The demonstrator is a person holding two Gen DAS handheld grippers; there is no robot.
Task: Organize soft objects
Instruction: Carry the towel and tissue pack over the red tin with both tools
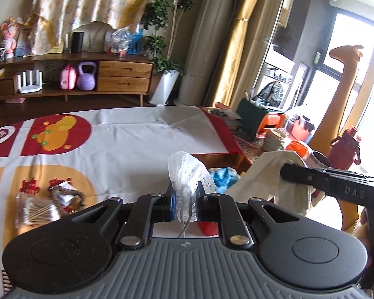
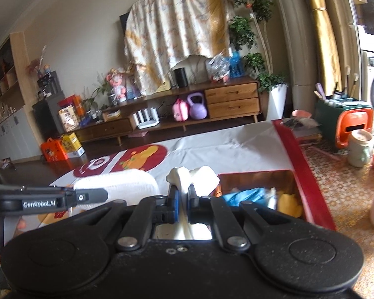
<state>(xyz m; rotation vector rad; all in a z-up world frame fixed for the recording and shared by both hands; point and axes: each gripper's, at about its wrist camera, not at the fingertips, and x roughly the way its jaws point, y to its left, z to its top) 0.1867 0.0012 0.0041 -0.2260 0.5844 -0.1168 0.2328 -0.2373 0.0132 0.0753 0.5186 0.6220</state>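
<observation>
In the left wrist view, a bundle of white gauze-like mesh (image 1: 187, 172) is pinched between the blue pads of the left hand-held gripper (image 1: 184, 199), its crumpled top puffed up above the fingers and a thin strand trailing down below them. It is held above the near part of the tabletop (image 1: 137, 137), which is covered by a white cloth printed with red and orange shapes. To the right, the right hand-held gripper (image 1: 286, 172) is seen side-on, closed on a cream-coloured cloth (image 1: 264, 177) that hangs in loose folds. Between the two, a brown tray (image 1: 227, 158) with a blue soft item (image 1: 222, 178) inside is seen. A packet of cotton swabs (image 1: 37, 211) lies on the near left. In the right wrist view, the cream-coloured cloth (image 2: 192, 174) is pinched by the right hand-held gripper (image 2: 183, 199), two rounded lobes bulging above the fingers. The left hand-held gripper (image 2: 92, 194) is seen at the left with the white mesh (image 2: 122, 184) at its tip. The tray (image 2: 256, 177) lies just right, with blue (image 2: 244, 194) and yellow (image 2: 289, 204) soft items inside.
</observation>
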